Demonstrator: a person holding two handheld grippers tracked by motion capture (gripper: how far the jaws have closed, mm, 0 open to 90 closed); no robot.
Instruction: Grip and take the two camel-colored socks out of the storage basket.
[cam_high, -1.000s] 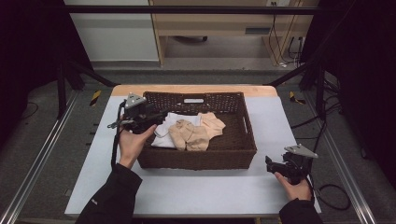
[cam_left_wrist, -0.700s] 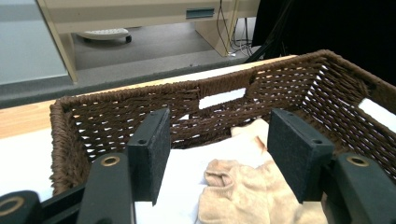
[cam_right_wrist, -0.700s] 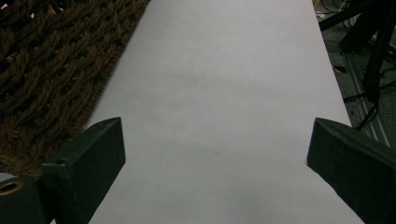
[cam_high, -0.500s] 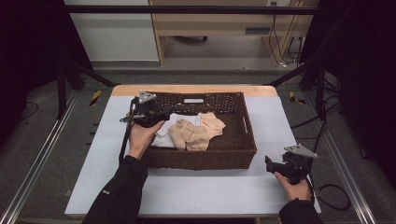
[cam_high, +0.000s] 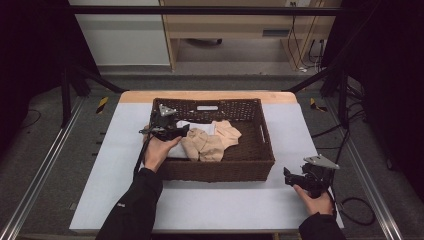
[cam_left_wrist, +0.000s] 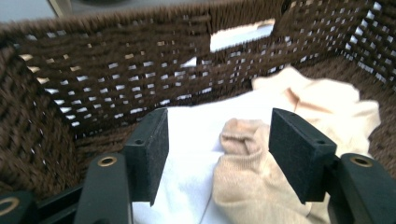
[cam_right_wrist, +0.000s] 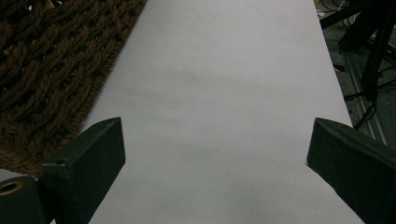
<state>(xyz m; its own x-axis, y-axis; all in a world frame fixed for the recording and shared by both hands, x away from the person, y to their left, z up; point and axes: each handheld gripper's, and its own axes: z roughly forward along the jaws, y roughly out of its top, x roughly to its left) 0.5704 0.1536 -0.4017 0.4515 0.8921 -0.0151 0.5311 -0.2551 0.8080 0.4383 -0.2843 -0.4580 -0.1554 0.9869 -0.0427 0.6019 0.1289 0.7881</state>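
On the white table (cam_high: 220, 205), both tools gape empty: left tool (cam_left_wrist: 217, 154) over basket (cam_high: 250, 165) cloths, right tool (cam_right_wrist: 215, 158) beside.

Dim room, table (cam_high: 210, 205) evenly lit from above (soft shadows), close views slightly blurred.

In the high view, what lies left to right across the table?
Left gripper → white cloth → beige socks → wicker basket's right wall → right gripper.
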